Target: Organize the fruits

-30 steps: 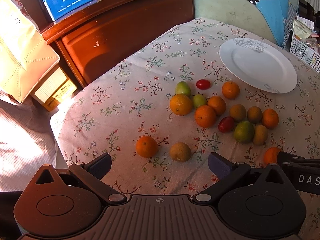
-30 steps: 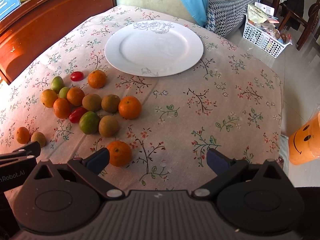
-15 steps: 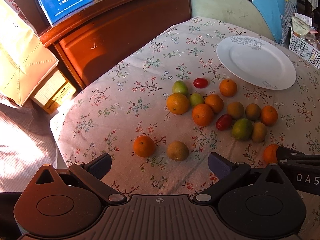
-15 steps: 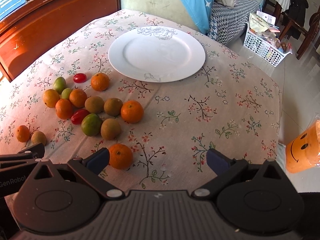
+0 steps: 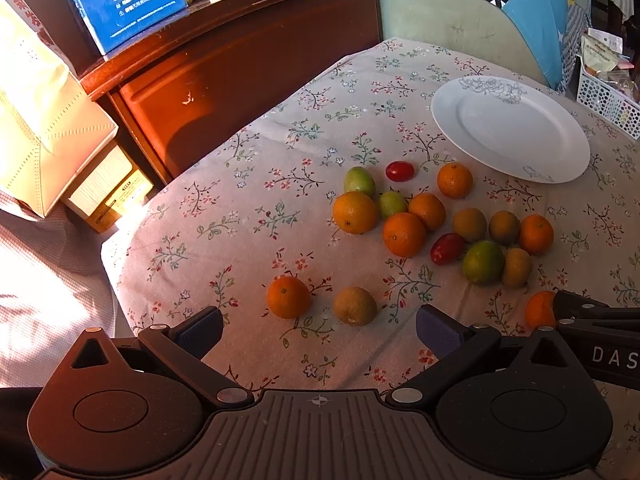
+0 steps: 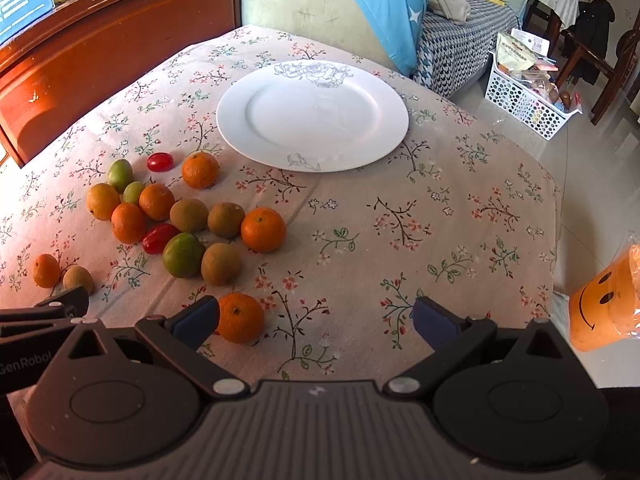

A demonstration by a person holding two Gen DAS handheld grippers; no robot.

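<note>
Several oranges, brown kiwis, green fruits and red tomatoes lie clustered on the floral tablecloth (image 5: 240, 216), near an empty white plate (image 5: 508, 128) (image 6: 312, 116). My left gripper (image 5: 318, 330) is open above the near edge; a lone orange (image 5: 288, 297) and a kiwi (image 5: 354, 306) lie just ahead of it. My right gripper (image 6: 316, 318) is open too. A single orange (image 6: 239, 318) sits right beside its left finger pad (image 6: 196, 322). The main cluster (image 6: 184, 224) lies to its front left.
A dark wooden cabinet (image 5: 240, 60) with a blue box (image 5: 120, 0) stands behind the table. A chair back with blue cloth (image 6: 360, 8) is beyond the plate. A white basket (image 6: 524, 104) sits on the floor right; an orange smiley bucket (image 6: 604, 304) is near the table edge.
Both grippers have drawn back and up slightly, so the fruit and plate sit a little lower in view. No fruit has moved and both stay open.
</note>
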